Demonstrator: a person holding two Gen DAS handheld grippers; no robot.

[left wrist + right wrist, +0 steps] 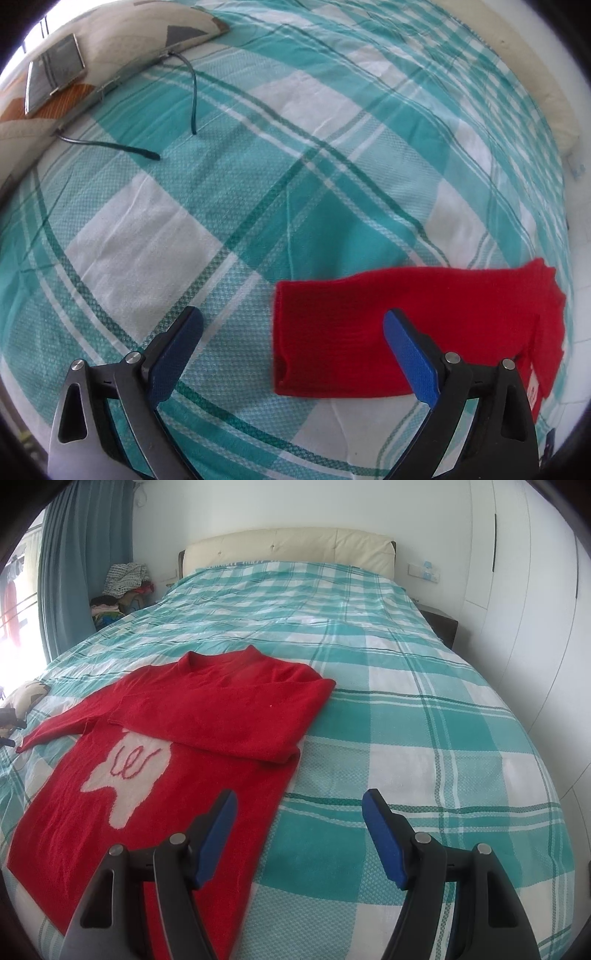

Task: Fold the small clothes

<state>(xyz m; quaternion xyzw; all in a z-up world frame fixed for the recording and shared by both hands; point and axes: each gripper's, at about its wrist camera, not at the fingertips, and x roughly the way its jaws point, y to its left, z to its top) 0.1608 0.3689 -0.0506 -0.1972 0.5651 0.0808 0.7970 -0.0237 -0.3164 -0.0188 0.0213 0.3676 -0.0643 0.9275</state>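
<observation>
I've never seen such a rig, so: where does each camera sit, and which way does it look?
Left wrist: on the left claw, looking down across the bed at a sweater sleeve; both fingers show, open.
Right wrist: on the right claw, facing the headboard; both fingers show, open.
Shared: the red sweater and checked bed.

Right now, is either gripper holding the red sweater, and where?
No. Left gripper and right gripper are both open and empty; the red sweater lies loose.

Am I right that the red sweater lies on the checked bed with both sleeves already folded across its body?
Not quite: only one sleeve is folded across the red sweater; the other sleeve still stretches out sideways on the checked bed, as the right wrist view shows.
</observation>
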